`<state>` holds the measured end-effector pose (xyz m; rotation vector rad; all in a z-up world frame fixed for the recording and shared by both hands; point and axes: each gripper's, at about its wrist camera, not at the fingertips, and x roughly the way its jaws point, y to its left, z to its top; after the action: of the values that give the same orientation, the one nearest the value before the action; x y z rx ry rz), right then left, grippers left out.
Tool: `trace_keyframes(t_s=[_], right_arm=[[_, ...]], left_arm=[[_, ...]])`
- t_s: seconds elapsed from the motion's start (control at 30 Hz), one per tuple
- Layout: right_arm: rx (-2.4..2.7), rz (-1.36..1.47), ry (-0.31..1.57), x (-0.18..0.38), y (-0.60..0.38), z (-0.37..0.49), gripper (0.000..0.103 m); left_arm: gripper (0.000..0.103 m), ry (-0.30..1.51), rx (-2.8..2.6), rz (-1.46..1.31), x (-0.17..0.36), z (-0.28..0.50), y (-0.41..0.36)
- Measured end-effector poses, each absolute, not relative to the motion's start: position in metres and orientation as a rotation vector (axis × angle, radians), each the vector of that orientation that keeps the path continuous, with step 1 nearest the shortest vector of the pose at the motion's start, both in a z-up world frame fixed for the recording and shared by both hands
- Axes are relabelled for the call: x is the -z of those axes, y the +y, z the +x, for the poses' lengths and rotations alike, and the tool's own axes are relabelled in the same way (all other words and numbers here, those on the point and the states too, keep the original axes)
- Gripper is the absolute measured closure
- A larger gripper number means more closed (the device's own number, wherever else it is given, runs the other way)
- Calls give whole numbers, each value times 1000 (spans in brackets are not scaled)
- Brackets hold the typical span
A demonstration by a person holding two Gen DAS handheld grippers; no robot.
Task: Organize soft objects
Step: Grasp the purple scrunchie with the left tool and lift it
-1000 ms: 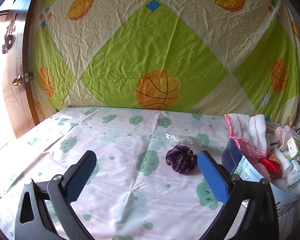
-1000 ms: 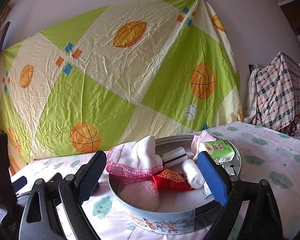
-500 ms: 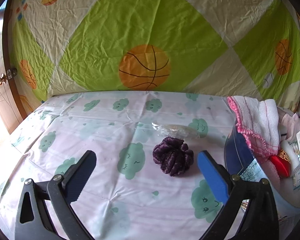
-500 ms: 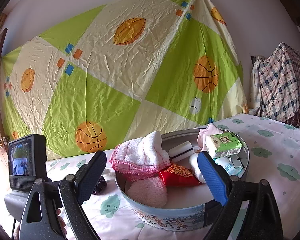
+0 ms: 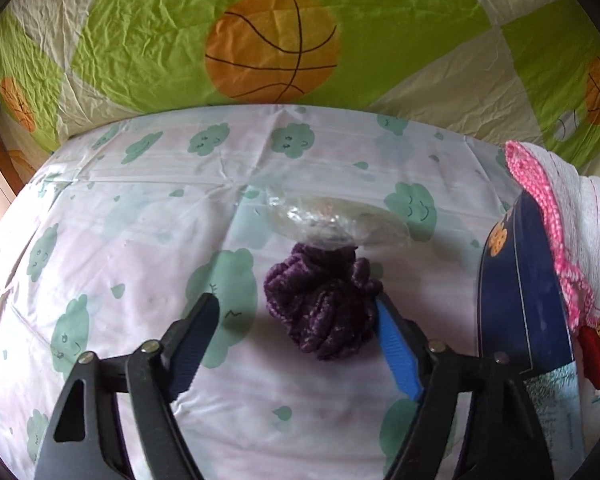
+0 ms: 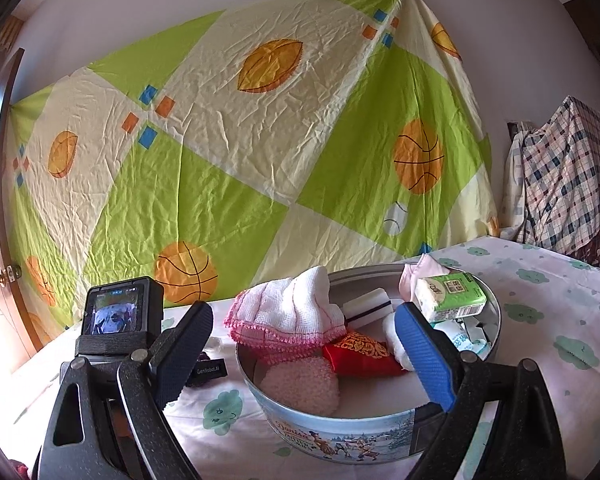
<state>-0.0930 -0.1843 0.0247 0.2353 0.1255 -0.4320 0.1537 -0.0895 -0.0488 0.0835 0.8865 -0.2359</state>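
Observation:
A dark purple fuzzy scrunchie (image 5: 322,306) lies on the cloud-print sheet in the left wrist view. My left gripper (image 5: 296,310) is open around it, the right pad (image 5: 396,352) touching its side, the left pad (image 5: 194,340) a little apart. A clear plastic bag (image 5: 336,222) lies just behind the scrunchie. My right gripper (image 6: 304,344) is open and empty over the near rim of a round tin (image 6: 340,436) holding a pink-edged white cloth (image 6: 288,312), pink puff (image 6: 300,384), red pouch (image 6: 360,354) and tissue pack (image 6: 450,296).
The tin's blue wall (image 5: 520,300) stands right of the scrunchie. The left gripper's body and camera screen (image 6: 112,312) show left of the tin. A basketball-print sheet (image 6: 260,140) hangs behind. A wooden door (image 6: 0,240) is at left, plaid cloth (image 6: 560,176) at right.
My left gripper moved forward and down to the scrunchie and its jaws narrowed around it. The right gripper stayed over the tin.

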Motion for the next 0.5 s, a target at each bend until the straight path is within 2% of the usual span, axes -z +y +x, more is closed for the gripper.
trace_keyframes(t_s=[0.07, 0.1, 0.2, 0.5], right_arm=[[430, 231, 131, -24, -184, -92, 9], [430, 228, 135, -24, -184, -91, 9], [429, 222, 146, -24, -183, -88, 9], [419, 167, 190, -24, -172, -76, 9]], left_arm=[[43, 883, 244, 39, 47, 154, -83], [58, 877, 233, 25, 46, 153, -79], [64, 878, 263, 5, 46, 152, -70], [67, 864, 210, -16, 44, 153, -16]])
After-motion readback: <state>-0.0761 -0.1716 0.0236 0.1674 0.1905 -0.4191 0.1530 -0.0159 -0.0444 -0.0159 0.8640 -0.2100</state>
